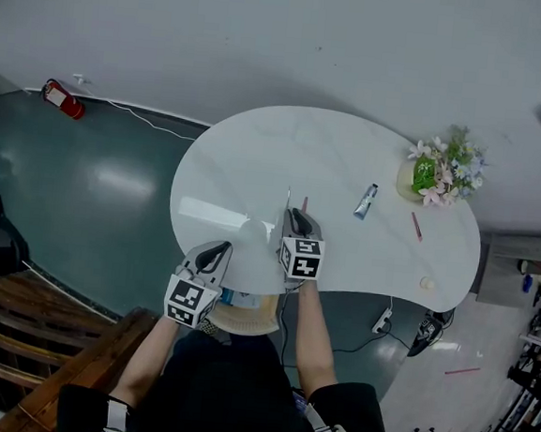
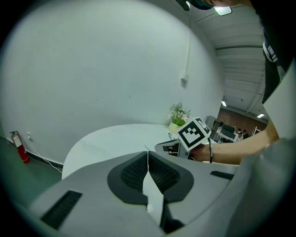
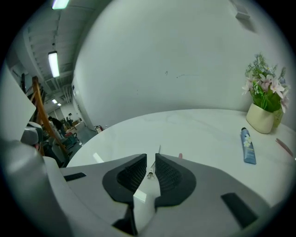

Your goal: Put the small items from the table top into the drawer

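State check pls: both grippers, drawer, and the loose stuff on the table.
left gripper: jaws shut, empty.
right gripper: jaws a slit apart, thin silvery item in the gap; contact unclear.
drawer: pulled open.
blue tube: lying flat on the table.
red pen: lying flat.
flower pot: upright.

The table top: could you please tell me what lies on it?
A blue tube, a red pen, a flower pot, a small round item, a thin stick at the right hand-held gripper. Anything under that gripper is covered.
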Demonstrator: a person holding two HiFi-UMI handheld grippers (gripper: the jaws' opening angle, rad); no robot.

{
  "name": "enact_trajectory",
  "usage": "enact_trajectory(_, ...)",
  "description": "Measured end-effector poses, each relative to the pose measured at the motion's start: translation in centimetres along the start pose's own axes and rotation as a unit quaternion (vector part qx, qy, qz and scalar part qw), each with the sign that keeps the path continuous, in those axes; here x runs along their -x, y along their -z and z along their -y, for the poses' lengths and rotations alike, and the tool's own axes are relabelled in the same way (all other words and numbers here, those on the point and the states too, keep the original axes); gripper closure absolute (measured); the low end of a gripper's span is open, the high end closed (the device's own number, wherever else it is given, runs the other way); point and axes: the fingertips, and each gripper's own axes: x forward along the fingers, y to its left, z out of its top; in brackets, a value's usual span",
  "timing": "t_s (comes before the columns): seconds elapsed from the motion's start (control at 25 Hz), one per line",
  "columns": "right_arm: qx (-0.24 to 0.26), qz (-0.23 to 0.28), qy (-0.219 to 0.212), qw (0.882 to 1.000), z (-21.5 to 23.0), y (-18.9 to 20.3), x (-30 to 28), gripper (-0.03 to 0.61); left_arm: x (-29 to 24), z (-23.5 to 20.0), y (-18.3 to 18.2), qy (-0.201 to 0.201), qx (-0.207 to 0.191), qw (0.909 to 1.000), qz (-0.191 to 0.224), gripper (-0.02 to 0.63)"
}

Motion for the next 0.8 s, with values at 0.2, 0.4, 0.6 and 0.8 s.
enact_trajectory(0.2,-0.011,-0.030,-0.013,0.999,-0.2,1.3,-1.2,0.468,0.0,-0.4,0.3,-0.004,0.003,1.0000,-0.004,0.594)
enact_trajectory(0.4,-0.013,-0.057,-0.011,0.998,-0.2,2.4,-1.8,0.466,0.0,-0.5,0.4,-0.005,0.009,0.9999,-0.006,0.594)
enact_trajectory(0.6,-0.011,-0.075,-0.004,0.997,0.1,2.9,-2.1,0.466,-0.1,-0.8,0.4,-0.010,0.011,0.9999,-0.006,0.594)
enact_trajectory(0.8,0.008,-0.089,0.010,0.996,0.2,3.1,-2.4,0.468,-0.3,-1.0,0.3,-0.014,0.014,0.9998,-0.004,0.594)
